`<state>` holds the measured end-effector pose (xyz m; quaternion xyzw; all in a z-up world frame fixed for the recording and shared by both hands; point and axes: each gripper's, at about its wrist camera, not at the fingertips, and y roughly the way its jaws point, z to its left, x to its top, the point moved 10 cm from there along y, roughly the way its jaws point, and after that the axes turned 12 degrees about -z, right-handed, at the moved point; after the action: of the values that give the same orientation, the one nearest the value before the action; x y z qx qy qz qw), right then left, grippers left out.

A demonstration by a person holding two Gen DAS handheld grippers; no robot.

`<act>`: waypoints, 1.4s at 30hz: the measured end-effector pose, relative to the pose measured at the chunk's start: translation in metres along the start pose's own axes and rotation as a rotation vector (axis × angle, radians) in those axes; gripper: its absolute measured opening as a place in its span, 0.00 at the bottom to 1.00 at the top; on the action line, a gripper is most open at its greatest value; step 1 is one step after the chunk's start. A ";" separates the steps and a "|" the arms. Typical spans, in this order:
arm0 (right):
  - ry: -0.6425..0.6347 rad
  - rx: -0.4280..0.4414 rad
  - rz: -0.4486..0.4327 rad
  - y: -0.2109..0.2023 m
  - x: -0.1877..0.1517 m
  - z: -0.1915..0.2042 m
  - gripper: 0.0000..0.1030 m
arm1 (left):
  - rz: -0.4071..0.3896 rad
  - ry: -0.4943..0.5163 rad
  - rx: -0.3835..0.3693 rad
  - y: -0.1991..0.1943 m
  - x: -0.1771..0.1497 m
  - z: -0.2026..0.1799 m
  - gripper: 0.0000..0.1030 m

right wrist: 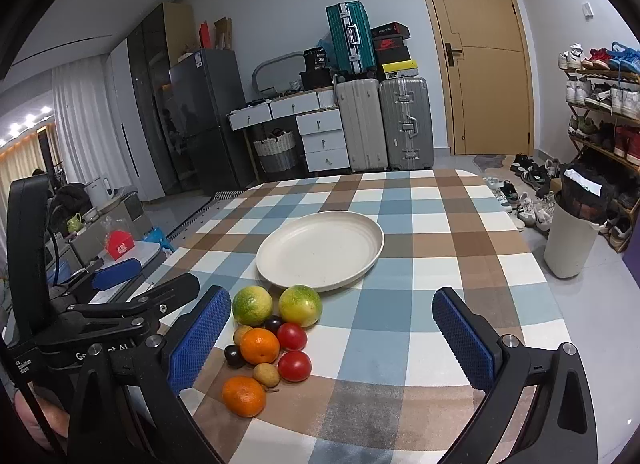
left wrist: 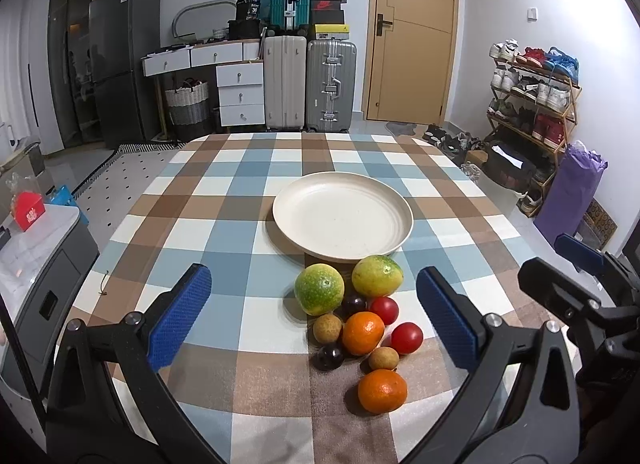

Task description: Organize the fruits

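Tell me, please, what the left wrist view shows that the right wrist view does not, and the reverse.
Only the left wrist view shows the purple bag by the shoe rack. Only the right wrist view shows the white curtains and the whole bin. Both show the empty plate, the fruit cluster in front of it, and both open grippers.

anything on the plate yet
No. The plate is bare in both views, its whole inside showing. All the fruit lies on the tablecloth in front of it; the two green fruits sit nearest its rim. What is under the plate is hidden.
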<state>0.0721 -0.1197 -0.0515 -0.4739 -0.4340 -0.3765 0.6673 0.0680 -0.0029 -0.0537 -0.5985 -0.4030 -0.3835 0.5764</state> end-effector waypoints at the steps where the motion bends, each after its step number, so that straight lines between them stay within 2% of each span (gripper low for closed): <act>1: 0.004 0.004 0.000 0.000 0.000 0.000 1.00 | 0.000 0.000 0.001 0.000 0.000 0.000 0.99; 42: 0.014 0.013 0.010 0.001 -0.006 -0.001 1.00 | 0.047 -0.011 0.020 0.011 -0.018 0.005 0.99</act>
<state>0.0716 -0.1197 -0.0577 -0.4689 -0.4296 -0.3737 0.6752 0.0711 0.0012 -0.0742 -0.6041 -0.3957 -0.3627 0.5890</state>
